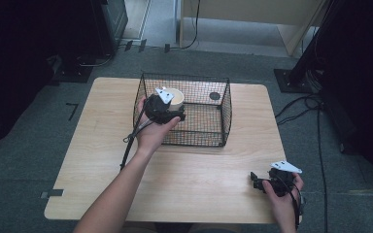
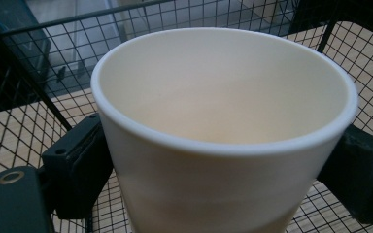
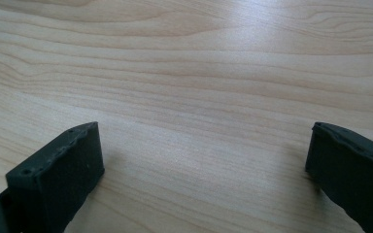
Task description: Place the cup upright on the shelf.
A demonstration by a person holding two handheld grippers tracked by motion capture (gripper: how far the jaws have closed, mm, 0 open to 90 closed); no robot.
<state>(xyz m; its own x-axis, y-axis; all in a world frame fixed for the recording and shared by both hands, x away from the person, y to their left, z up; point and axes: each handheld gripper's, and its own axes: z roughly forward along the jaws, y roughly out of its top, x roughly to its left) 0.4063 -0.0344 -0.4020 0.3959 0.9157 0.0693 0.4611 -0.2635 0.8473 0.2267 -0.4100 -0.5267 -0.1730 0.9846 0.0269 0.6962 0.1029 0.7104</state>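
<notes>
Now left tongs (image 2: 218, 160) clamp cup (image 2: 223, 121) — inside basket (image 1: 226, 114).

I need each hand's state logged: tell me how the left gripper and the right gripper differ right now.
The left gripper is shut on the white paper cup, jaws against its sides; the right gripper is open, nothing between its jaws. The left gripper reaches into the black wire basket; the right gripper sits low over the wooden table near its front right corner. Both are black, hand-held, with a grey three-cornered plate on top.
</notes>
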